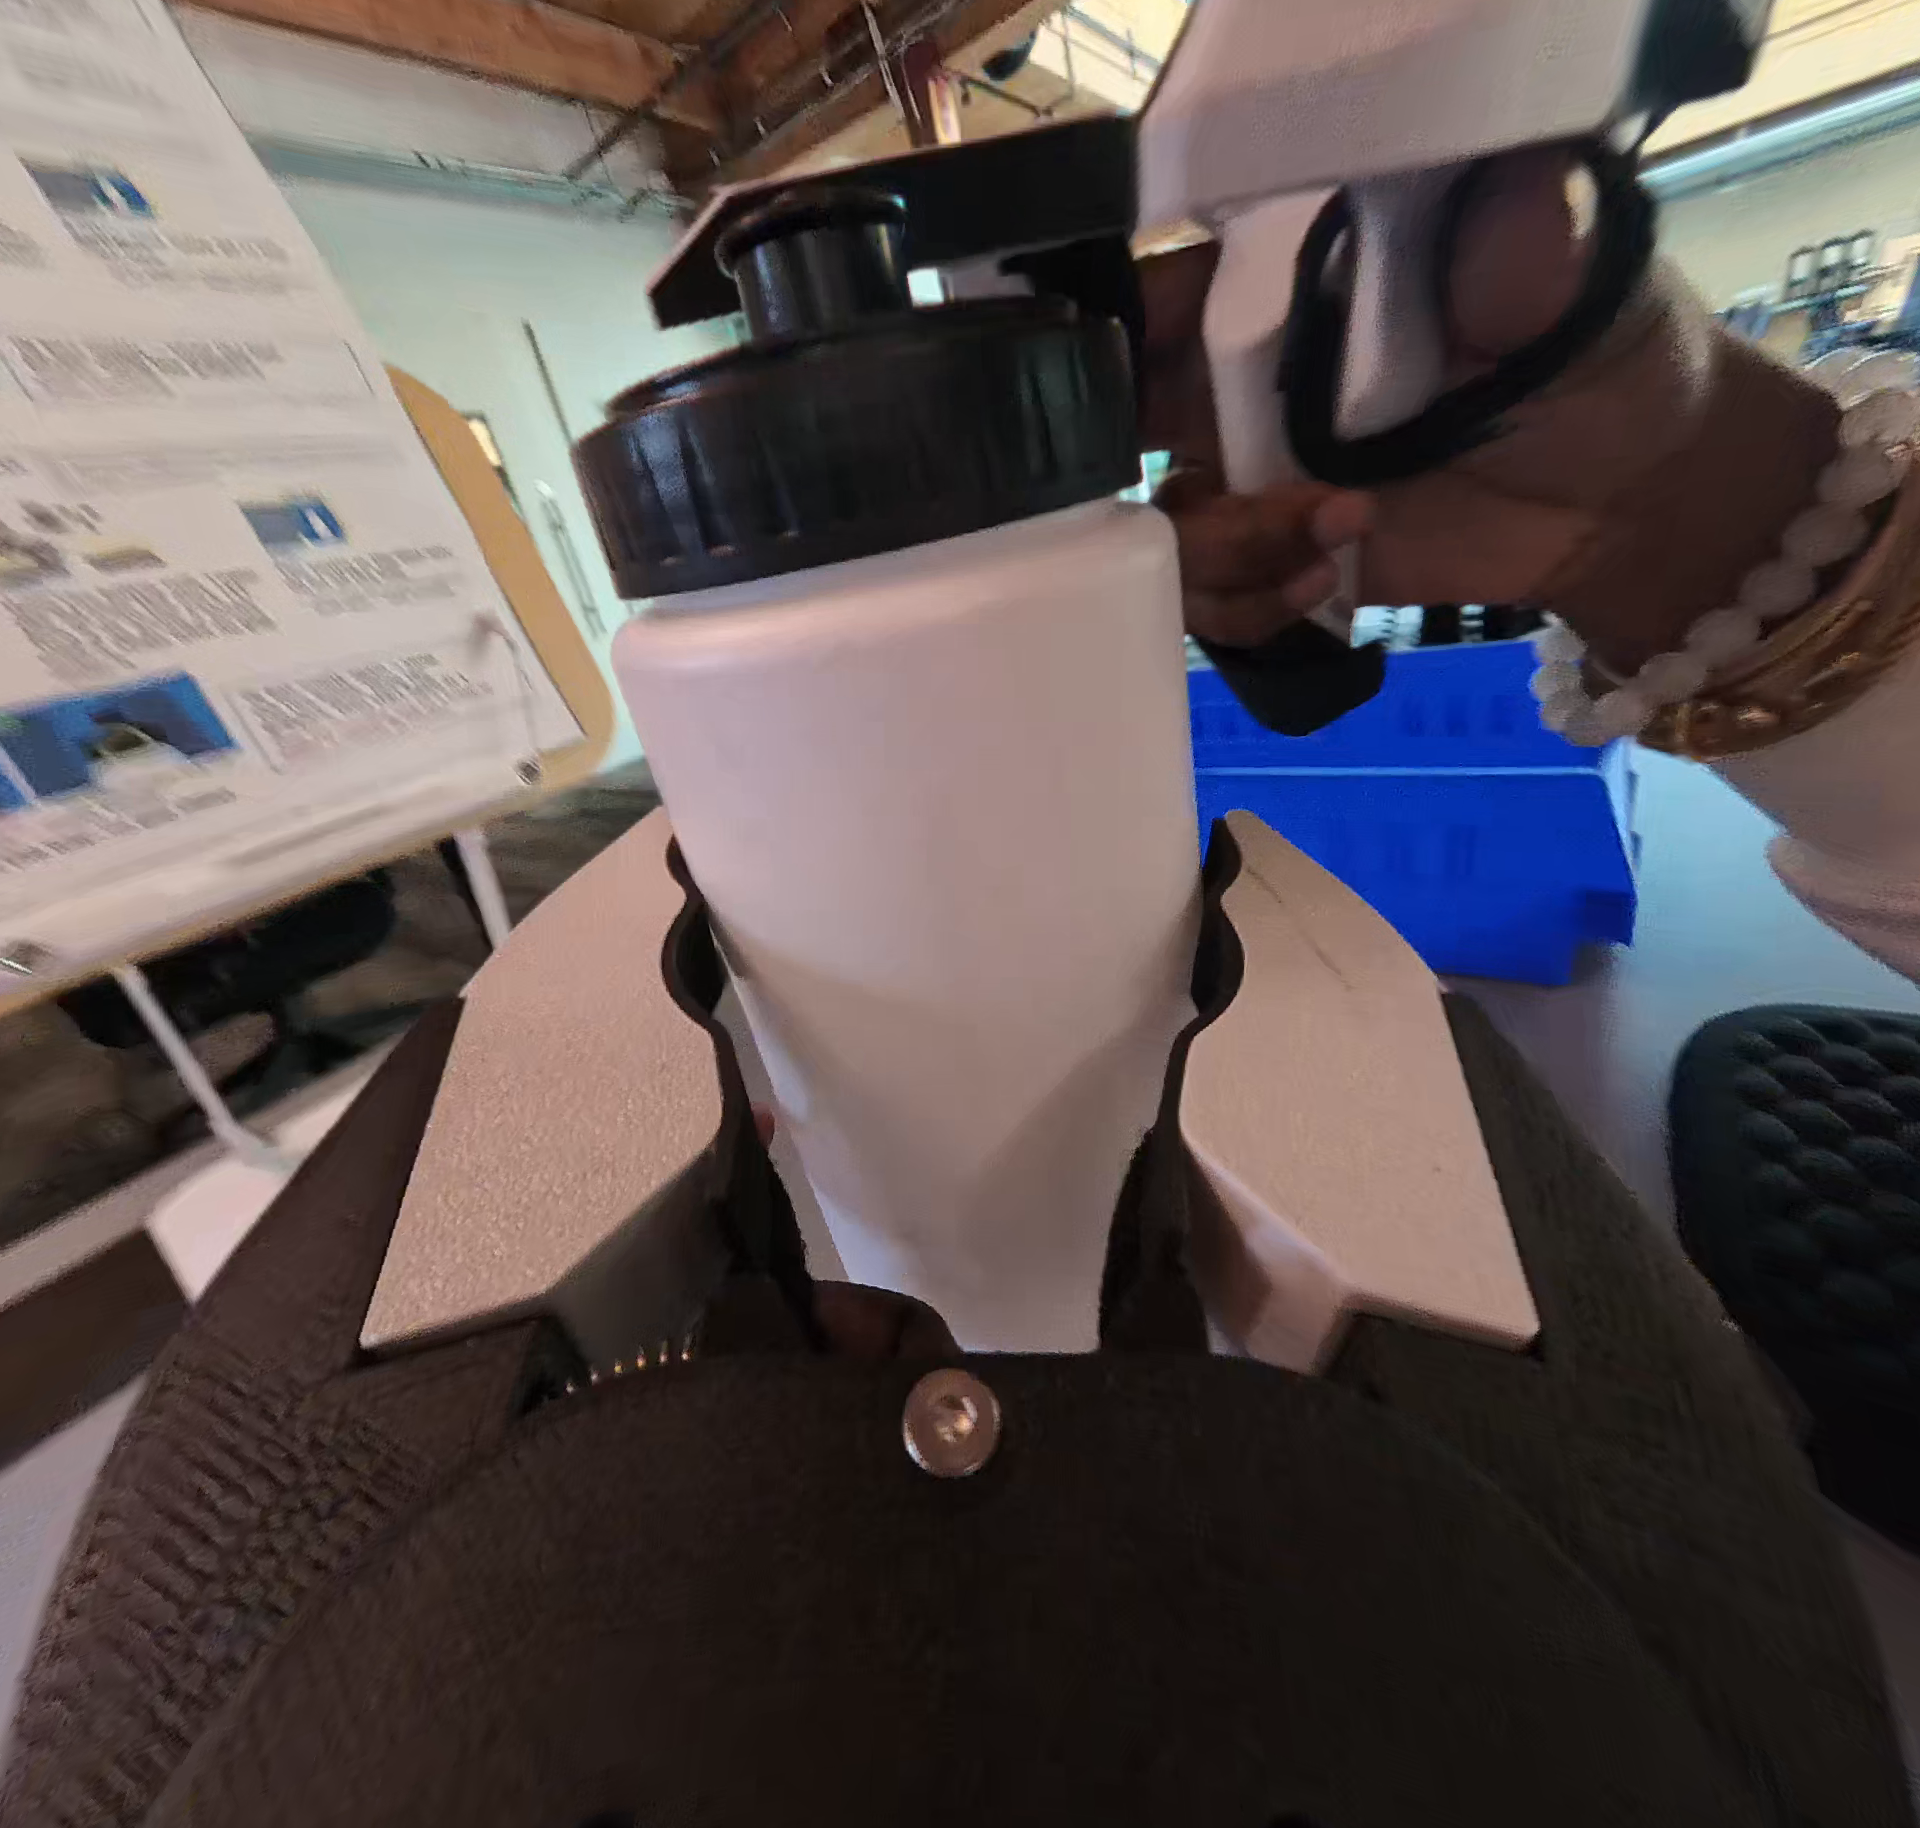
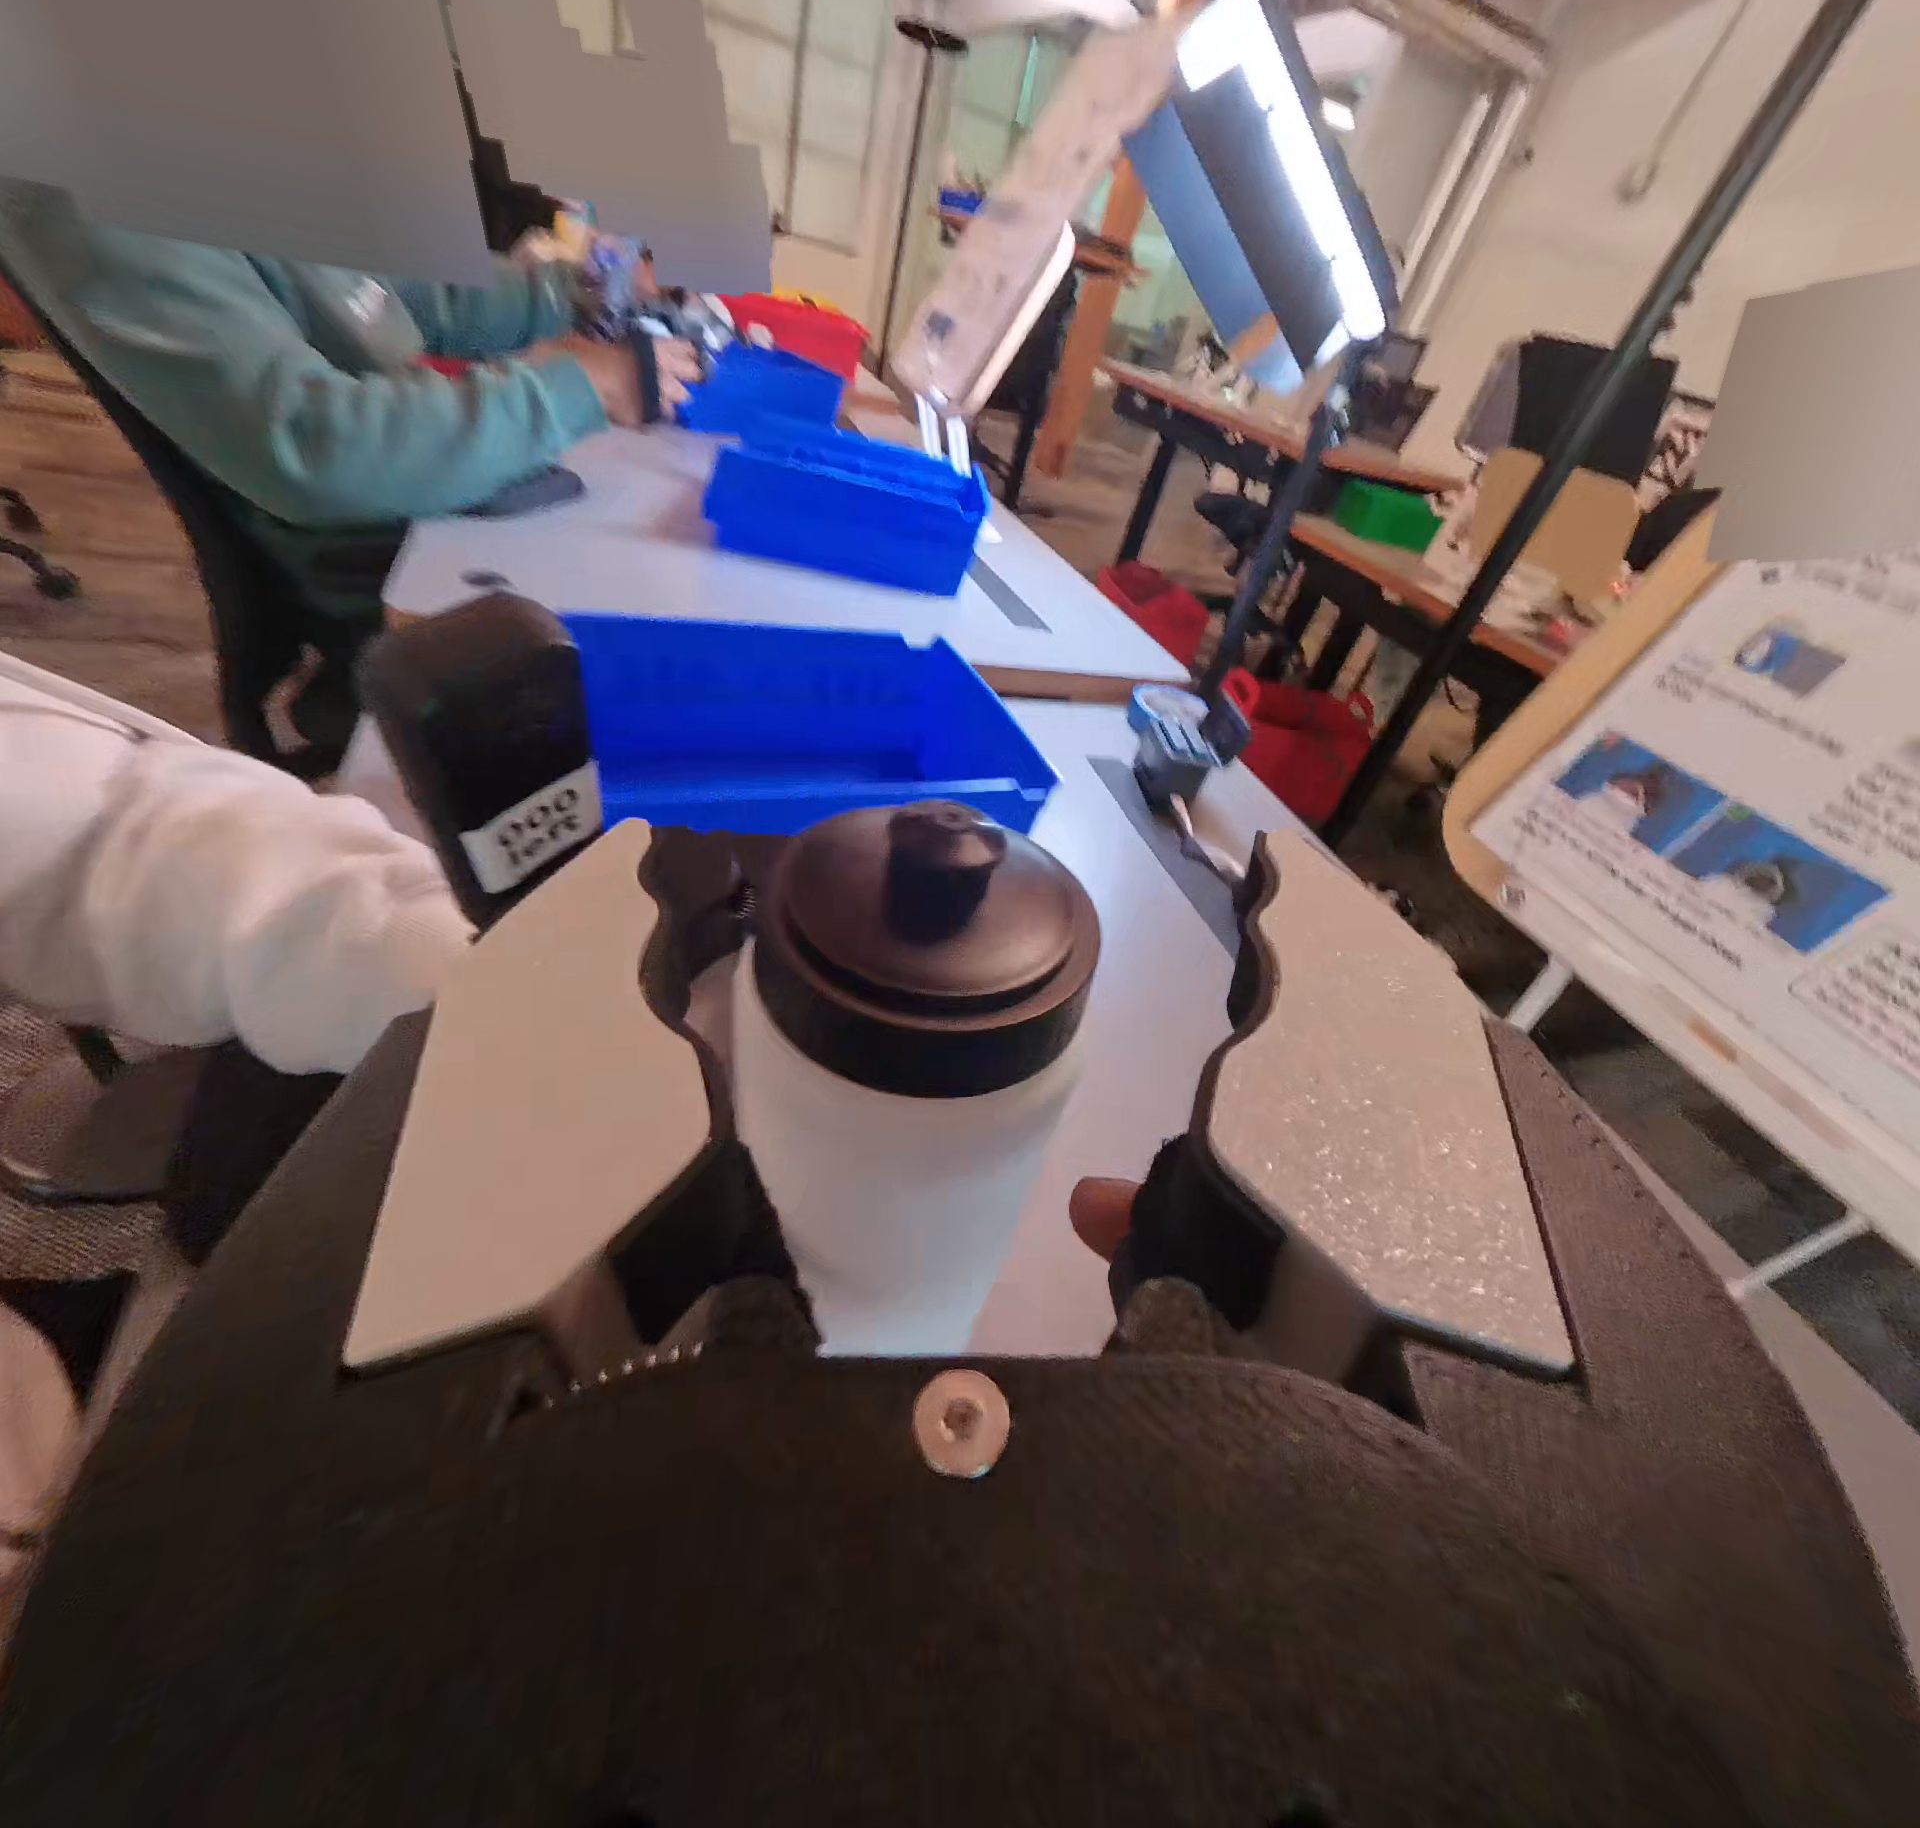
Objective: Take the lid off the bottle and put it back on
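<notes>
Holding: left gripper [image 1: 951, 957] clamps the white bottle [image 1: 914, 843] at its body, so it cannot turn.
Reaching: right gripper [image 2: 951, 957] stands wide open around the lid [image 2: 925, 957], not touching it.
Lid: black, ribbed, with spout, seated on the bottle.
Place: bottle above the white table [image 2: 1122, 843], before a blue bin [image 2: 790, 718].

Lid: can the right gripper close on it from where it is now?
Probably yes. The right gripper is open with the lid between its fingers and nothing in the gap. The left gripper grips the bottle lower down, clear of the lid.
</notes>
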Tool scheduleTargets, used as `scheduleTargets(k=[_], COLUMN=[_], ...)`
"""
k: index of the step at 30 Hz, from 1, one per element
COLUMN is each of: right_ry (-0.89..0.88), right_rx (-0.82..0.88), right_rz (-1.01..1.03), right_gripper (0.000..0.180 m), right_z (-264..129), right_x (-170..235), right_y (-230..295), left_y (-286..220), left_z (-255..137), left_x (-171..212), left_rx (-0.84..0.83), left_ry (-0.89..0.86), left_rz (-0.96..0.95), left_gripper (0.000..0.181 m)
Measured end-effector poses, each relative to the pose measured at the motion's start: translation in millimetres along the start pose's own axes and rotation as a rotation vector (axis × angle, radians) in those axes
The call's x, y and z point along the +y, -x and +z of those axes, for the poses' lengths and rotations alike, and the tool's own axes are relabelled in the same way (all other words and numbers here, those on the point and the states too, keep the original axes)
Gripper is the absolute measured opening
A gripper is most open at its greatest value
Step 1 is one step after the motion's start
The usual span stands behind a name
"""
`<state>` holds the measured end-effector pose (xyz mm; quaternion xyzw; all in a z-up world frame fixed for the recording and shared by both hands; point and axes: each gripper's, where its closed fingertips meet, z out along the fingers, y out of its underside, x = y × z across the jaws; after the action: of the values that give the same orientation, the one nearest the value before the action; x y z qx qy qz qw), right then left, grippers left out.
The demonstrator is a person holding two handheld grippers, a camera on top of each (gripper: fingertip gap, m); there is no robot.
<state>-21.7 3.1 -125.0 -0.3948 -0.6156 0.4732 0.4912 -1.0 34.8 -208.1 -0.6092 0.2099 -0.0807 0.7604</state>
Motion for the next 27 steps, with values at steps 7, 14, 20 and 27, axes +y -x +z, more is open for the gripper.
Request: scheduleTargets(k=[7,14,20,27], right_ry=[0.001,0.076,0.058,0.025], right_rx=[-0.101,-0.176,-0.205,-0.218], right_rz=[0.043,0.092,0.13,0.133], right_gripper=[0.081,0.077,0.075,0.075], right_z=[2.9,12.6,13.0,12.1], right_x=[49.9,75.0,77.3,76.9], right_y=[-2.4,8.4,10.5,11.4], left_y=[-7.4,-8.4,-10.5,-13.1], left_z=[-0.6,-3.6,-3.2,-5.2], left_x=[39.0,46.9,49.4,51.0], left_rx=[0.054,0.08,0.11,0.157], left_ry=[0.067,0.063,0.08,0.116], left_rz=[-0.059,-0.038,-0.063,-0.112], left_gripper=[0.09,0.091,0.09,0.087])
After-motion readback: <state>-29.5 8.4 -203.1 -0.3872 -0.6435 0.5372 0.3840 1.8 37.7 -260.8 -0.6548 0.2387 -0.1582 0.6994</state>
